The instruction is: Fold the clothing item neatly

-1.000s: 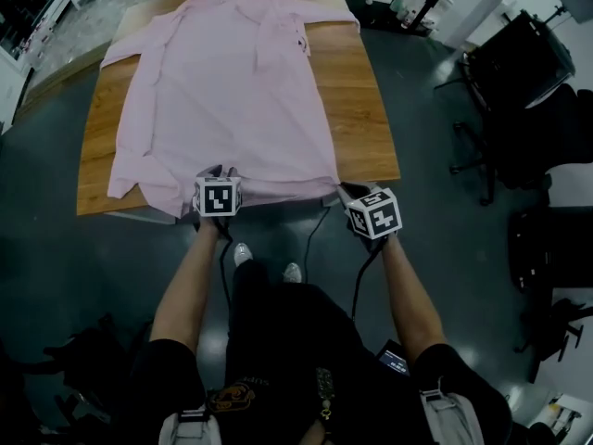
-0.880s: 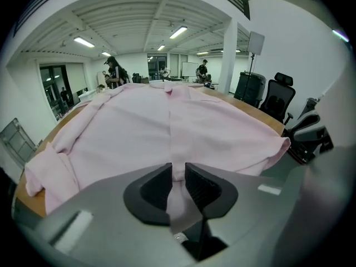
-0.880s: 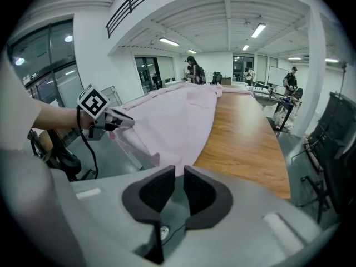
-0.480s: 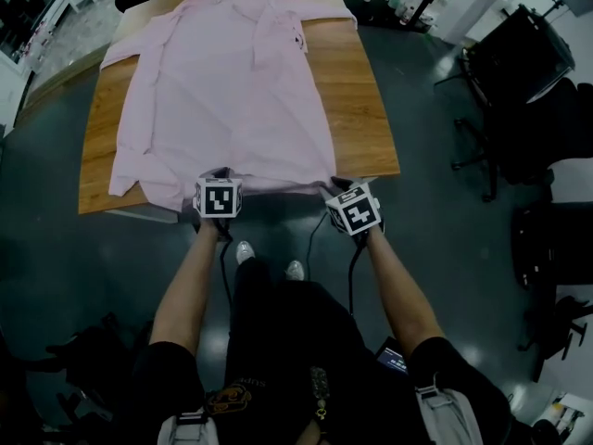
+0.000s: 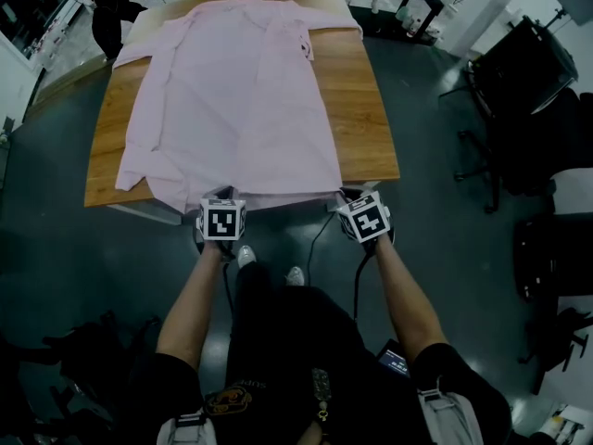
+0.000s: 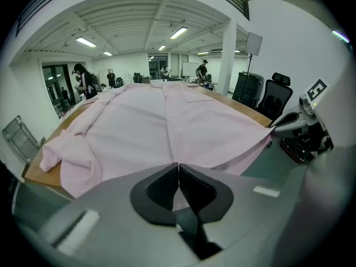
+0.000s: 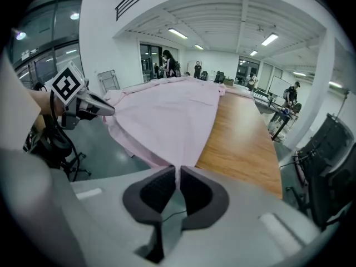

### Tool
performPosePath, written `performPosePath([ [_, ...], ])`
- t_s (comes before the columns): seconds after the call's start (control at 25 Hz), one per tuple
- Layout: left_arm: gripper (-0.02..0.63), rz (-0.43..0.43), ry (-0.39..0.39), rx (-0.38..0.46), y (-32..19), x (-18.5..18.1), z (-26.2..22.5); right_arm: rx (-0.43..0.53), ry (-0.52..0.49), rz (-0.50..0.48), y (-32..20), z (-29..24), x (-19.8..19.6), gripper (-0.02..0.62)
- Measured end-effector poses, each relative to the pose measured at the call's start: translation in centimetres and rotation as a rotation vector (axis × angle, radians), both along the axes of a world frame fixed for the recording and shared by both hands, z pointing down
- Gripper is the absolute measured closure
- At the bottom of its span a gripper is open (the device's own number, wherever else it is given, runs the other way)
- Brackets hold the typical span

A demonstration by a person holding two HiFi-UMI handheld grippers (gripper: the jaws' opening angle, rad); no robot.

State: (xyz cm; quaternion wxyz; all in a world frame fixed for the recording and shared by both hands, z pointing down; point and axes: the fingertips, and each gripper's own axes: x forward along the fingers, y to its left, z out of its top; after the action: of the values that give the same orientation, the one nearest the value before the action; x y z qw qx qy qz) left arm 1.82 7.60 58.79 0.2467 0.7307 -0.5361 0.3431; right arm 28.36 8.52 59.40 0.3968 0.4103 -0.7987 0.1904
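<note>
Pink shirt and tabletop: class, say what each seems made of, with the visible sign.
The pink shirt: thin matte cloth, perhaps cotton; it creases and bunches softly at the sleeve. The tabletop: wood or wood-look veneer, smooth, slightly glossy; lengthwise grain shows.

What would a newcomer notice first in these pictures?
A large pink shirt lies spread over the wooden table, filling the middle of the head view. At its near hem the left gripper and right gripper pinch the cloth, the right one's jaws having just closed.
</note>
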Motion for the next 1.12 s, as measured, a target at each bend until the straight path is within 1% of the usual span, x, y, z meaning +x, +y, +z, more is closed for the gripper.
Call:
performPosePath([
  [0.2,0.594,-0.024,-0.011,0.002,3.5,0.2,-0.1,-0.009,0.015,-0.024,1.4,0.2,0.5,0.568],
  [0.4,0.594,-0.044,-0.017,-0.045,6.4,-0.3,1.4,-0.018,0.023,-0.049,2.1,1.2,0.0,0.568],
  [0.6,0.594,-0.07,-0.036,-0.039,6.5,-1.1,2.9,-0.034,0.037,-0.059,2.5,2.0,-0.2,0.568],
  [0.76,0.592,-0.078,-0.049,-0.06,6.6,-1.3,4.1,-0.038,0.029,-0.078,3.0,2.2,-0.9,0.564],
  [0.84,0.589,-0.072,-0.051,-0.071,6.8,-1.2,4.3,-0.051,0.012,-0.095,3.5,2.1,-1.2,0.544],
  [0.88,0.587,-0.07,-0.049,-0.078,6.9,-1.3,4.4,-0.053,0.003,-0.104,3.6,2.1,-1.3,0.525],
  [0.96,0.545,-0.076,-0.038,-0.087,7.3,-1.5,4.6,-0.047,-0.012,-0.113,3.6,2.0,-1.3,0.503],
  [1.0,0.535,-0.085,-0.032,-0.087,7.4,-1.8,4.6,-0.044,-0.02,-0.115,3.5,1.8,-1.3,0.499],
  [1.12,0.535,-0.113,-0.02,-0.068,7.2,-2.7,4.0,-0.032,-0.046,-0.12,3.2,0.9,-1.6,0.499],
])
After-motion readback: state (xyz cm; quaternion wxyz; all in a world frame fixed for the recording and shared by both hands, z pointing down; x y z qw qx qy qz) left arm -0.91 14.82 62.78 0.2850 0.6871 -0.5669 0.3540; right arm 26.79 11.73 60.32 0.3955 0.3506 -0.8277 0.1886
